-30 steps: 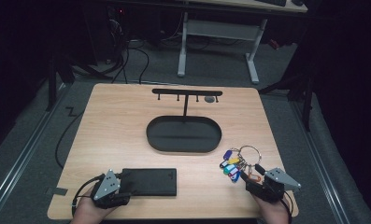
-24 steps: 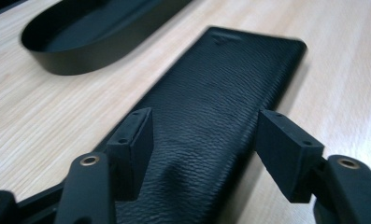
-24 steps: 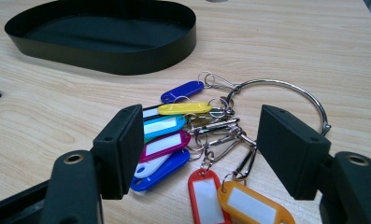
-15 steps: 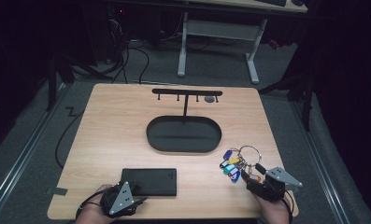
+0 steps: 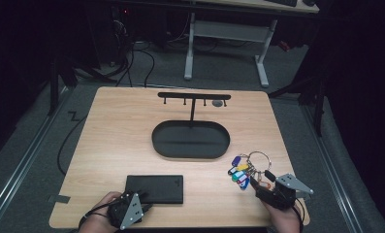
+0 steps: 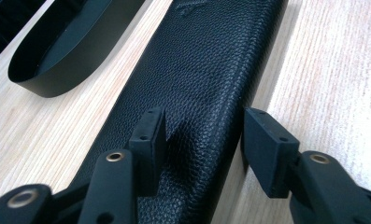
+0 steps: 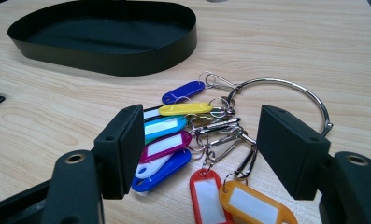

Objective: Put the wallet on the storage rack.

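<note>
A black leather wallet (image 5: 154,189) lies flat near the table's front edge. My left gripper (image 5: 142,208) is at its near edge, open. In the left gripper view the wallet (image 6: 206,60) runs away between the jaws of the left gripper (image 6: 204,140); one jaw is over the leather, the other beside its edge over the wood. A metal ring with several coloured key tags (image 5: 241,171) lies at the front right. My right gripper (image 5: 261,183) is open just in front of it. The key tags (image 7: 174,126) lie between and beyond the jaws of the right gripper (image 7: 199,140).
A black oval tray (image 5: 157,141) sits at the table's middle, with nothing in it. Behind it stands a black T-shaped rack with small hooks (image 5: 194,97), and a small grey round thing (image 5: 218,103) lies by it. Bare wood stretches to left and right of the tray.
My left gripper has swung from the wallet's left end round to its near edge, towards the right. The right gripper and the keys have barely moved.
</note>
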The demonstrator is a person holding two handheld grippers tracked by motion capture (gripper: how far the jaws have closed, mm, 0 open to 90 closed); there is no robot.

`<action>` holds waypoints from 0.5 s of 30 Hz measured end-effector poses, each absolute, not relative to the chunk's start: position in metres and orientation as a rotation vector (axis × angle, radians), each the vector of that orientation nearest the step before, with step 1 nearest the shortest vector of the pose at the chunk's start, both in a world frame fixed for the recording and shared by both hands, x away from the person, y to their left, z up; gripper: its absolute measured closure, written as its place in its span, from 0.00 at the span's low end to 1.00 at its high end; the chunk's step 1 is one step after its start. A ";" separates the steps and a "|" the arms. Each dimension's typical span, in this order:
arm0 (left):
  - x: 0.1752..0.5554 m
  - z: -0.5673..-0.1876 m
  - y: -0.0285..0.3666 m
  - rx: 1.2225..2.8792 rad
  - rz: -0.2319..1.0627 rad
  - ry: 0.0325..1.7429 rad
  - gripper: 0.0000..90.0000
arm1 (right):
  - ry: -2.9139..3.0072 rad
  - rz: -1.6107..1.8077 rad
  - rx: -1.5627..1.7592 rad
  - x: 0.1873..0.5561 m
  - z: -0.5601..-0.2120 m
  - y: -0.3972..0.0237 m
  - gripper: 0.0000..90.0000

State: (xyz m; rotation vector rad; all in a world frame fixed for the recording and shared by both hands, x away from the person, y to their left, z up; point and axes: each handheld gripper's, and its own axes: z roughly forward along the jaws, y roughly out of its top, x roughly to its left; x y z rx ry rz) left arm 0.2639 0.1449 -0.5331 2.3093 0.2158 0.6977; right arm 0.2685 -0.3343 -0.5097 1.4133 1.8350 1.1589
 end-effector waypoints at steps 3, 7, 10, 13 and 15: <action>0.262 -0.533 0.143 2.323 0.738 0.214 0.64 | 1.834 1.163 1.417 0.268 -0.509 -0.335 0.37; 0.263 -0.530 0.143 2.311 0.719 0.223 0.74 | 1.827 1.171 1.424 0.268 -0.509 -0.336 0.37; 0.263 -0.530 0.144 2.307 0.712 0.233 0.77 | 1.820 1.180 1.430 0.268 -0.509 -0.338 0.37; 0.263 -0.528 0.143 2.298 0.712 0.242 0.82 | 1.814 1.186 1.432 0.266 -0.508 -0.339 0.37; 0.263 -0.528 0.142 2.294 0.714 0.241 0.83 | 1.813 1.186 1.434 0.266 -0.508 -0.339 0.37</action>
